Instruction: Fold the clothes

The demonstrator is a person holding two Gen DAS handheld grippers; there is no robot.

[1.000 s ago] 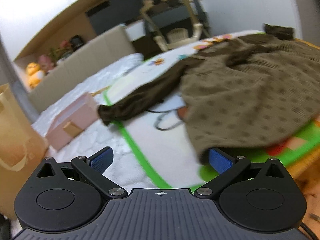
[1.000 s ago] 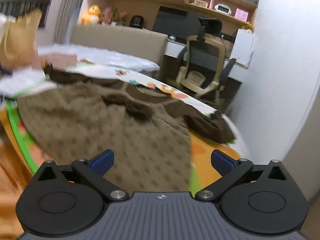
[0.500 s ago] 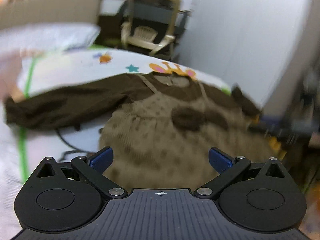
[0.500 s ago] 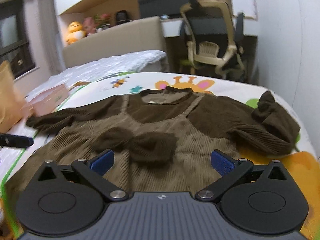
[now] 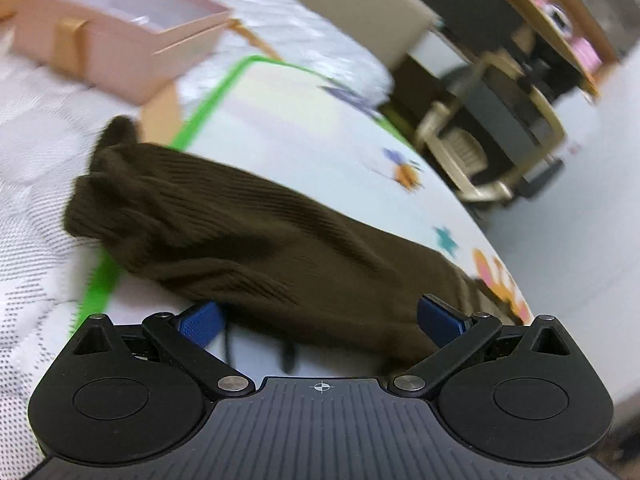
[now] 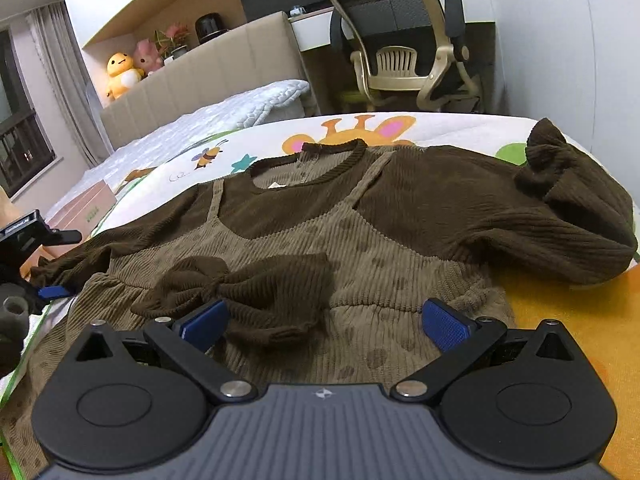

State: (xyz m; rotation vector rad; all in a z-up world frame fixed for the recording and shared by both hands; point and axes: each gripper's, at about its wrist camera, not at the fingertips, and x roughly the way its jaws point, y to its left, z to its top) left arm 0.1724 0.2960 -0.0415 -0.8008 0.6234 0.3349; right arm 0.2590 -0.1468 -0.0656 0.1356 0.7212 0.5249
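the brown dress (image 6: 320,240) lies front up, spread flat on the cartoon play mat (image 6: 360,126) on the bed. the left gripper (image 5: 320,318) hangs spread wide over one dark sleeve (image 5: 240,240); the right gripper (image 6: 325,322), equally wide, hovers above the bow (image 6: 248,284).
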